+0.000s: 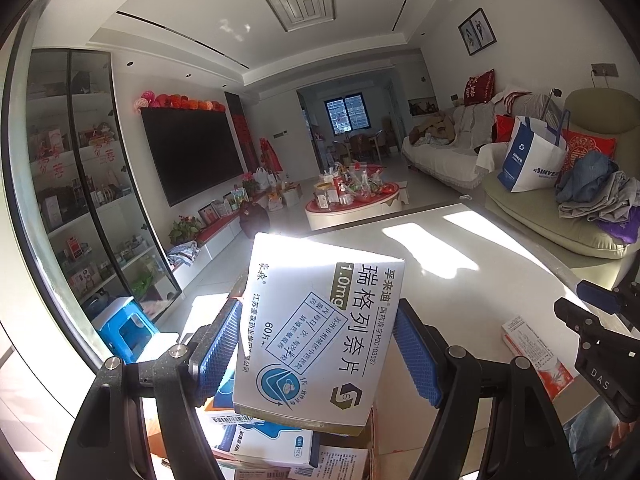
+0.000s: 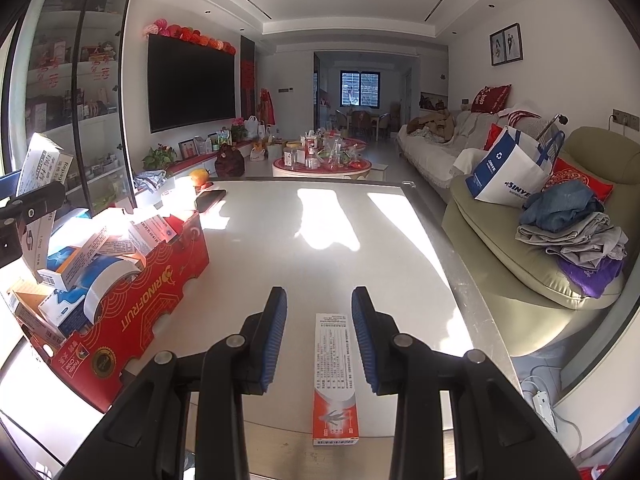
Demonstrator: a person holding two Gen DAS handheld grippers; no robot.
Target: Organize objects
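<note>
My left gripper (image 1: 318, 328) is shut on a white medicine box (image 1: 316, 328) with Chinese print, held tilted above the red cardboard box (image 2: 160, 296) full of other medicine boxes. The held box and left gripper also show at the left edge of the right wrist view (image 2: 38, 184). My right gripper (image 2: 319, 336) is open, its blue pads on either side of a long white-and-orange medicine box (image 2: 334, 376) lying flat on the white table (image 2: 320, 232). That box also shows in the left wrist view (image 1: 536, 356), beside the right gripper (image 1: 592, 336).
A black phone (image 2: 210, 200) and an orange (image 2: 199, 177) lie at the table's far left. A green sofa (image 2: 512, 240) with clothes and a shopping bag (image 2: 508, 176) stands right of the table. A cluttered coffee table (image 2: 324, 160) stands beyond.
</note>
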